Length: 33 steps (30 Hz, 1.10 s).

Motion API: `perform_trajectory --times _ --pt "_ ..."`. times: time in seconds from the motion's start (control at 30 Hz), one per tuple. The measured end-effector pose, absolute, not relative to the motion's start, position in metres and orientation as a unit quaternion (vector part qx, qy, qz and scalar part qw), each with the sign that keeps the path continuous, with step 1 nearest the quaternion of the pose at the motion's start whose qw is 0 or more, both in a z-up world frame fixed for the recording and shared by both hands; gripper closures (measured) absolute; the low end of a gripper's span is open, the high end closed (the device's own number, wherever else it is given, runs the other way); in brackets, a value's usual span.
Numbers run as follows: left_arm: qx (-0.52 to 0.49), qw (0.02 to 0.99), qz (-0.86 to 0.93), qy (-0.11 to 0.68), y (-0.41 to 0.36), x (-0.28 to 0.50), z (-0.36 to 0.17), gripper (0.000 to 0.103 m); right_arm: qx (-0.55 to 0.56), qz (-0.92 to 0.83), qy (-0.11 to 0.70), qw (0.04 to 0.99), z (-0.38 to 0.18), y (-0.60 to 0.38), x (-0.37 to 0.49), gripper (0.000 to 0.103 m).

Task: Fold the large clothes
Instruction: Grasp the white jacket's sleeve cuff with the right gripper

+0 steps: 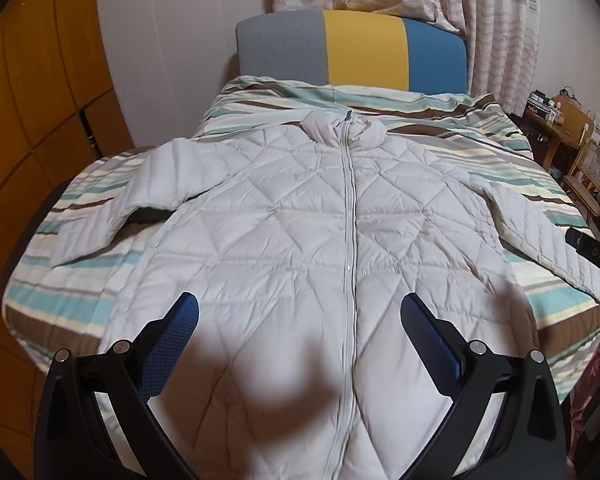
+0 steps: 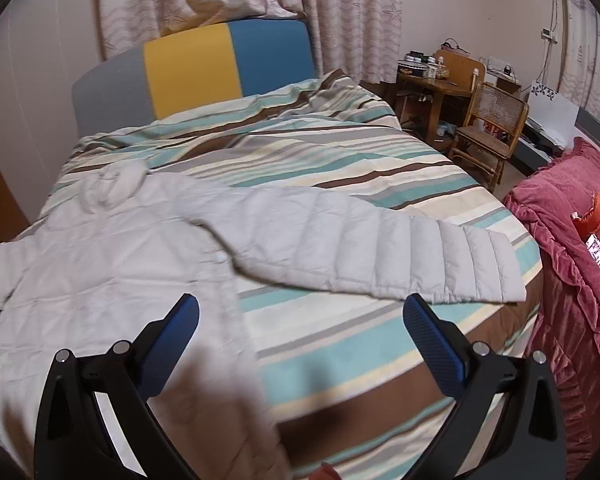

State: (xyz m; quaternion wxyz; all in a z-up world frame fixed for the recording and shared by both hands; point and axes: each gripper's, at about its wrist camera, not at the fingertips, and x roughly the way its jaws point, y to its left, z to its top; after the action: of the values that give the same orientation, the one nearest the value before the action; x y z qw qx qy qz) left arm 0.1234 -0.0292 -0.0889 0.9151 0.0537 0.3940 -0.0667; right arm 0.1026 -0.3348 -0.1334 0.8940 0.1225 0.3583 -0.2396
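A white quilted puffer jacket (image 1: 284, 216) lies flat and zipped, front up, on the striped bed (image 1: 76, 304), collar toward the headboard and both sleeves spread out. My left gripper (image 1: 300, 312) is open and empty, hovering above the jacket's lower front near the zipper. In the right wrist view the jacket (image 2: 100, 264) lies at the left with its right sleeve (image 2: 380, 248) stretched toward the bed's right edge. My right gripper (image 2: 300, 312) is open and empty, above the bedspread (image 2: 340, 352) just below that sleeve.
A grey, yellow and blue headboard (image 1: 352, 52) stands at the far end before curtains. A wooden wardrobe (image 1: 24, 120) is at the left. A wooden desk and rattan chair (image 2: 488, 120) stand at the right, and a red ruffled bedspread (image 2: 572, 264) lies beside the bed.
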Motion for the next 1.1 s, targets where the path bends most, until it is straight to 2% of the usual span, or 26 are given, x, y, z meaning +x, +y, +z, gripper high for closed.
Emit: perform_trajectory --times 0.3,0.43,0.67,0.77,0.9,1.0,1.1 --pt "0.049 0.902 -0.075 0.422 -0.016 0.181 -0.134 0.003 0.152 -0.309 0.361 0.867 -0.188 -0.431 0.113 0.002" --pt "0.070 0.909 -0.064 0.405 -0.010 0.202 -0.148 0.003 0.188 -0.383 0.368 0.826 -0.207 -0.487 0.101 0.002" --pt "0.098 0.917 -0.043 0.383 -0.001 0.239 -0.159 0.003 0.219 -0.449 0.352 0.791 -0.223 -0.554 0.089 0.002" --pt "0.105 0.919 -0.016 0.378 0.005 0.252 -0.162 0.003 0.224 -0.467 0.349 0.781 -0.229 -0.568 0.086 0.006" --pt "0.079 0.919 0.020 0.387 0.028 0.273 -0.164 0.003 0.234 -0.487 0.339 0.770 -0.231 -0.577 0.078 0.007" --pt "0.081 0.917 0.047 0.387 0.042 0.286 -0.168 0.003 0.228 -0.484 0.353 0.767 -0.238 -0.578 0.081 0.012" --pt "0.072 0.915 0.060 0.393 0.056 0.297 -0.176 0.003 0.230 -0.478 0.349 0.773 -0.242 -0.578 0.082 0.027"
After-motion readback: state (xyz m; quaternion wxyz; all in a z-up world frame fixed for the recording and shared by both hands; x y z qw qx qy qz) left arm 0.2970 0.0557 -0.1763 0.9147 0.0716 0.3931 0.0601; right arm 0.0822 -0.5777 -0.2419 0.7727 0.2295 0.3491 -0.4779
